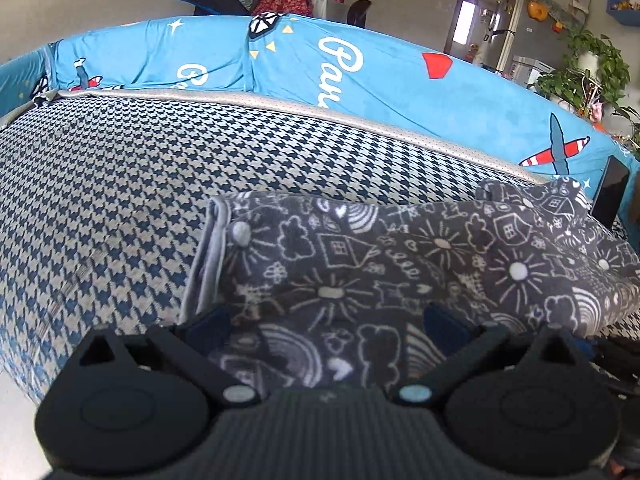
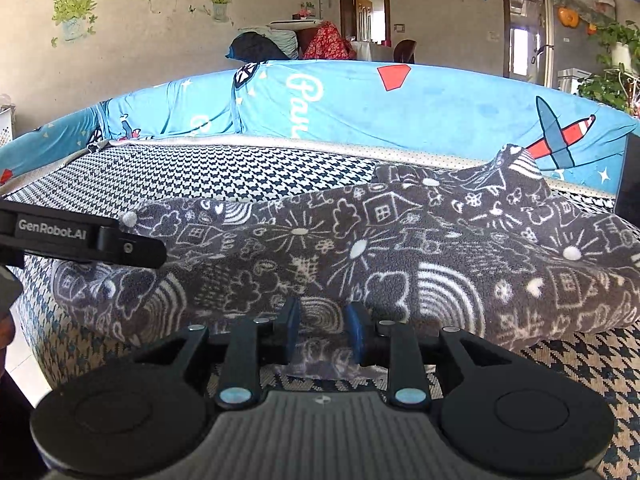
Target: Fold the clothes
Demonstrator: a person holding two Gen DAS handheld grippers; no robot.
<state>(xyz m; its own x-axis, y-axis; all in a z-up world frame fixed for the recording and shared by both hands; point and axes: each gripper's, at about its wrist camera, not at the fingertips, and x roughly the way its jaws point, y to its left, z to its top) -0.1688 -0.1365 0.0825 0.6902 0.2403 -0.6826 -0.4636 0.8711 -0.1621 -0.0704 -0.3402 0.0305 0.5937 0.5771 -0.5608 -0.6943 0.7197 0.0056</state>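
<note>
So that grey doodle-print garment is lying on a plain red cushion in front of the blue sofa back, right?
Not quite: the left wrist view shows the garment on a houndstooth-check cushion, not plain red. The blue sofa back is behind it.

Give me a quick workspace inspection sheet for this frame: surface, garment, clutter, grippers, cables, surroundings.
Surface: houndstooth sofa seat, blue printed cover on the backrest.
Job's things: grey doodle-print fleece garment lying bunched along the seat, white buttons showing.
Clutter: dark flat object at the seat's far right end.
Grippers: left gripper open, over the garment; right gripper narrowed on a fabric fold, contact unclear.
Cables: nothing seen.
Surroundings: potted plant, doorways, piled clothes behind the sofa.
</note>
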